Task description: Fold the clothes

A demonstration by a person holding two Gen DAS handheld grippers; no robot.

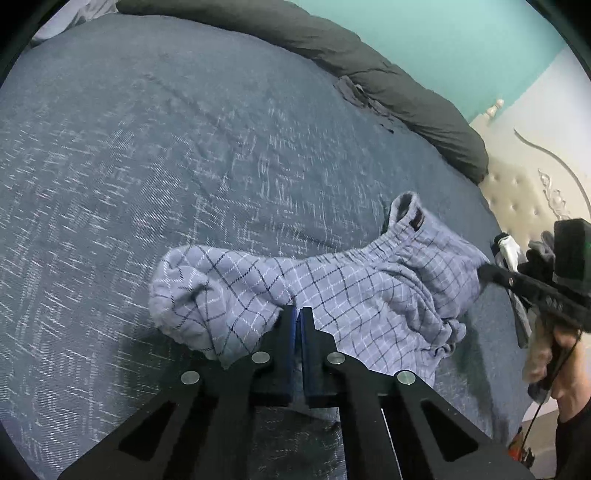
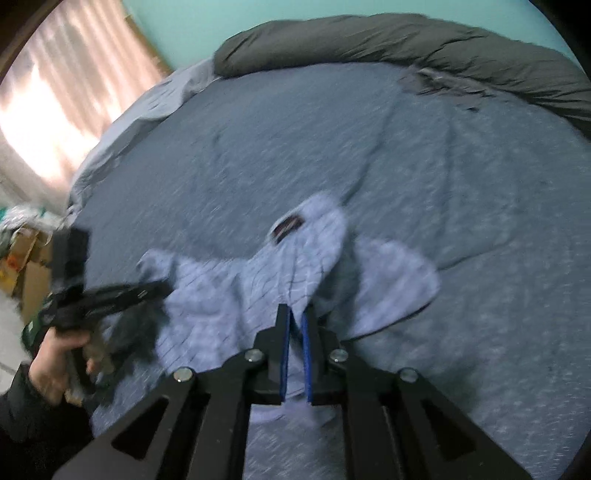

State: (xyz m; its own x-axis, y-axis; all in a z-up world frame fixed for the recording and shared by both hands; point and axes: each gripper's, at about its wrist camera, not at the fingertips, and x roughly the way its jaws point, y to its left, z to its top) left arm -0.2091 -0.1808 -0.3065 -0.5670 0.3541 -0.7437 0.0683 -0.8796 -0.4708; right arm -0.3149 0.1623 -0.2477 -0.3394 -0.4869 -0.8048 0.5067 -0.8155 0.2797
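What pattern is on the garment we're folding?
Light lavender-grey shorts with a dark and white windowpane check; clearest in the left wrist view.

Dim, cool, even light. Daylight glares through the curtain (image 2: 62,96) at 10 o'clock, right wrist view. That view smeared by motion blur; left view sharper. Fisheye bending, black vignette at edges.

A bed (image 1: 147,166) with a dark blue-grey woven cover fills most of both views. A dark grey duvet (image 1: 388,74) lies rolled along its far edge. Behind it the wall (image 1: 443,29) is turquoise. At the right of the left wrist view stands a cream tufted headboard (image 1: 524,192). At the upper left of the right wrist view, daylight comes through a pale curtain (image 2: 62,92), and cardboard boxes (image 2: 26,266) stand below it.
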